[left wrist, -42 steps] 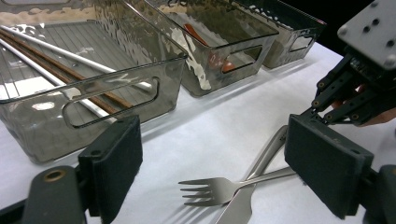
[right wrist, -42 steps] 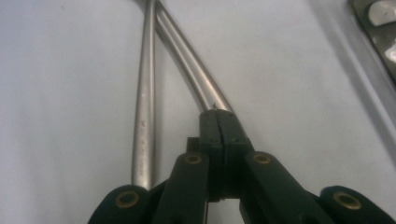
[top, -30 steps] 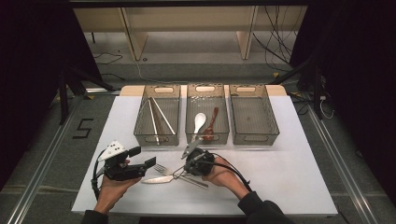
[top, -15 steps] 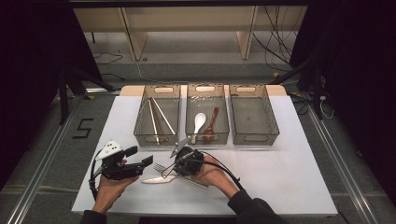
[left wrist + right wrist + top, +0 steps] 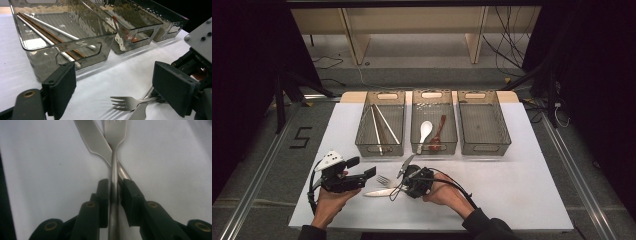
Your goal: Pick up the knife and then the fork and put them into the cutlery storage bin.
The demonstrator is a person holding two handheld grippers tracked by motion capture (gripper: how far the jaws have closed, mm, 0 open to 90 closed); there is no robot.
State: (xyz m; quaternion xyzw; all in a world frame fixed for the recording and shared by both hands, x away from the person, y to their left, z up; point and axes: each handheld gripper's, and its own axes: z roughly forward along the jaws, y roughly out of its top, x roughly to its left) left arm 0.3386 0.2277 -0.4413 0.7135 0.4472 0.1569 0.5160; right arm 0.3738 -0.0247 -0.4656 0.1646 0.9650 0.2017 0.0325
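A metal fork (image 5: 384,180) lies across a table knife (image 5: 377,192) on the white table (image 5: 522,190), near the front edge. My right gripper (image 5: 402,186) points left along the fork's handle. In the right gripper view the handle (image 5: 114,170) runs between the jaws of that gripper (image 5: 115,187), which have just been opening; a thin gap shows beside it, and the knife (image 5: 92,137) crosses beneath. My left gripper (image 5: 362,168) hovers left of the fork, open wide and empty (image 5: 117,82). The fork's tines (image 5: 122,102) lie just beyond its jaws.
Three clear grey bins stand in a row at the back. The left bin (image 5: 364,135) holds chopsticks (image 5: 382,122). The middle bin (image 5: 434,148) holds a white spoon (image 5: 424,131) and a reddish one (image 5: 438,134). Nothing lies in the right bin (image 5: 484,148).
My right gripper has shifted slightly left along the fork and its jaws have parted a little around the handle. The left gripper has stayed where it was.
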